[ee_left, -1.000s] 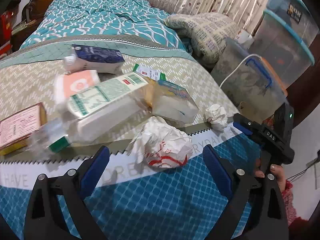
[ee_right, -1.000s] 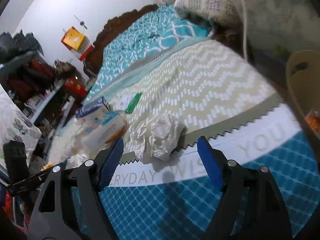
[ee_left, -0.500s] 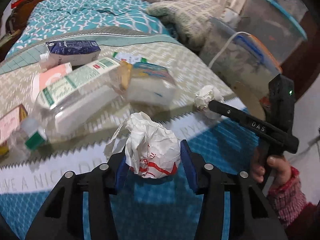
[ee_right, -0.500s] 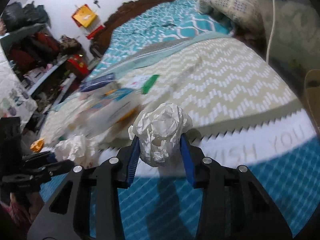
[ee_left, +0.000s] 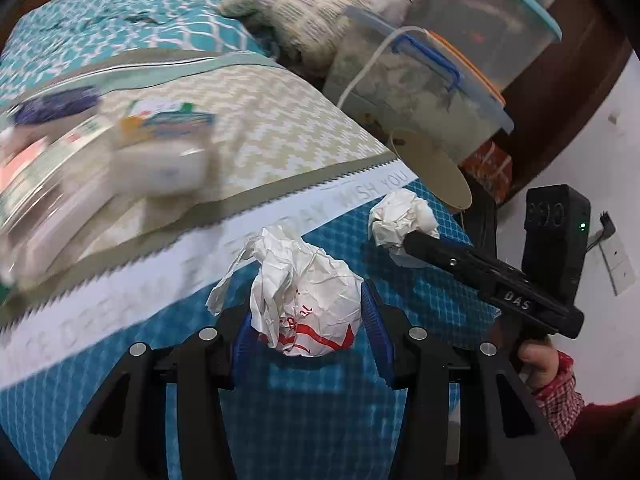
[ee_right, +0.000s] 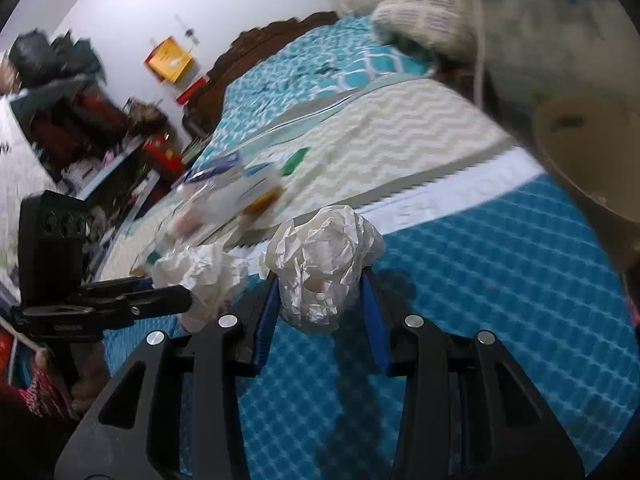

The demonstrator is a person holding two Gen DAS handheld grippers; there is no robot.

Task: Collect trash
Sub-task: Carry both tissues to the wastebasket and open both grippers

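Note:
My left gripper (ee_left: 306, 320) is shut on a crumpled white paper ball with red print (ee_left: 308, 300), held above the blue part of the bed cover. My right gripper (ee_right: 318, 296) is shut on a plain crumpled white paper ball (ee_right: 324, 264). The right gripper and its ball (ee_left: 400, 222) also show in the left wrist view, up and to the right. The left gripper's ball (ee_right: 200, 270) shows in the right wrist view at left. A beige bin (ee_left: 432, 172) stands at the bed's right edge, just beyond the right ball; it also shows in the right wrist view (ee_right: 592, 160).
Blurred cartons and a plastic bottle (ee_left: 100, 160) lie on the chevron blanket at left. Clear storage tubs (ee_left: 424, 84) with a white cable stand past the bed's right side. A folded pillow (ee_left: 308, 12) lies at the back. Cluttered shelves (ee_right: 80, 128) stand left of the bed.
Both grippers closed on their paper balls and lifted them off the bed. Both have swung right, toward the beige bin at the bed's edge.

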